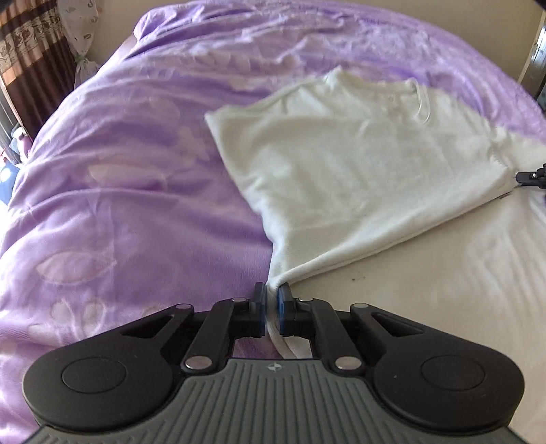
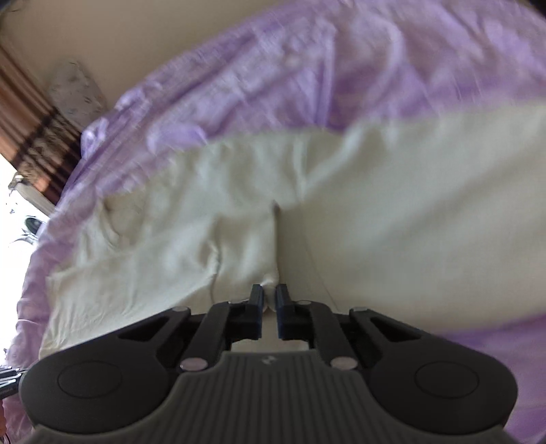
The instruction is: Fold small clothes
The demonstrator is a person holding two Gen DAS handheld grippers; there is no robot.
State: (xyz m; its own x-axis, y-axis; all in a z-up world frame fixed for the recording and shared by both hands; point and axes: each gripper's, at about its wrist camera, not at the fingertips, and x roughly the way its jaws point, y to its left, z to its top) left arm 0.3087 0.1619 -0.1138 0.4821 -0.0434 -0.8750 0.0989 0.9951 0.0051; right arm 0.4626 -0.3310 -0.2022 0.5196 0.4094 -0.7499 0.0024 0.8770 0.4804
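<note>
A small white shirt (image 1: 358,164) lies on a purple bedspread (image 1: 129,164), its near edge lifted and pulled taut. My left gripper (image 1: 272,294) is shut on the shirt's near left corner, with cloth bunched between the blue pads. My right gripper's tip (image 1: 530,176) shows at the right edge, at the shirt's other corner. In the blurred right wrist view my right gripper (image 2: 269,295) is shut on a fold of the white shirt (image 2: 177,239), which spreads away over the purple bedspread (image 2: 307,75).
A bare pale sheet (image 1: 443,280) lies under the shirt's near right. A brown patterned curtain (image 1: 30,58) and a white bag (image 1: 80,27) stand at the far left by the wall.
</note>
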